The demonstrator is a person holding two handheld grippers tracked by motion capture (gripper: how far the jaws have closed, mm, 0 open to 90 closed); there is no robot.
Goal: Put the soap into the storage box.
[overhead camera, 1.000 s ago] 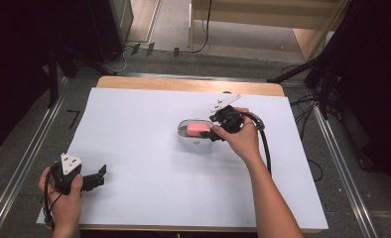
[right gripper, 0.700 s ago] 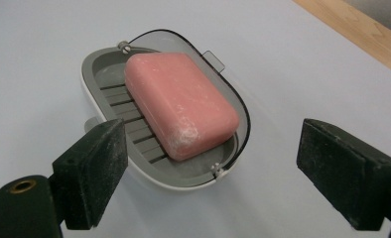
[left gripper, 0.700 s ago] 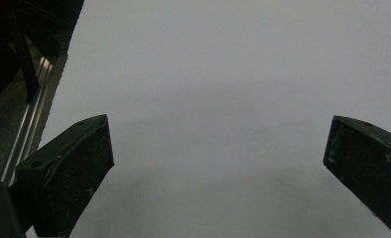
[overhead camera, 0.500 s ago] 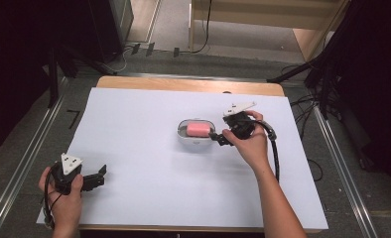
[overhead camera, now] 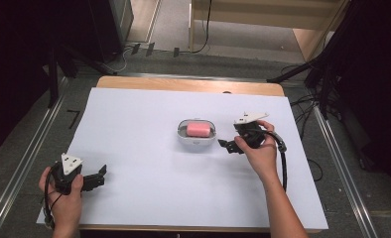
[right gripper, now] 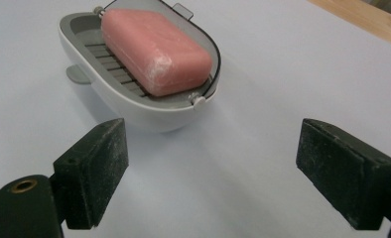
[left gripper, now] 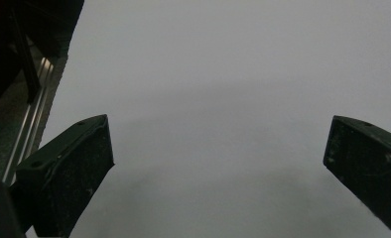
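A pink bar of soap (overhead camera: 199, 129) (right gripper: 154, 49) lies in a white soap dish (overhead camera: 197, 141) (right gripper: 114, 101) near the middle of the white table (overhead camera: 149, 198). Just to the dish's right, my right gripper (overhead camera: 227, 146) (right gripper: 208, 173) points at it; its jaws have just been opening and now stand wide apart with nothing between them. At the table's near left corner my left gripper (overhead camera: 102, 174) (left gripper: 218, 163) rests open over bare table, its fingers (left gripper: 79, 158) empty.
Metal rails (overhead camera: 20, 168) run along both sides of the table. A wooden strip (overhead camera: 183, 85) shows at its far edge. Dark equipment and cables (overhead camera: 302, 74) stand beyond the back right corner.
My right gripper has drawn back to the right, off the soap dish, and its jaws have spread. The soap stays in the dish. The left hand has not moved.
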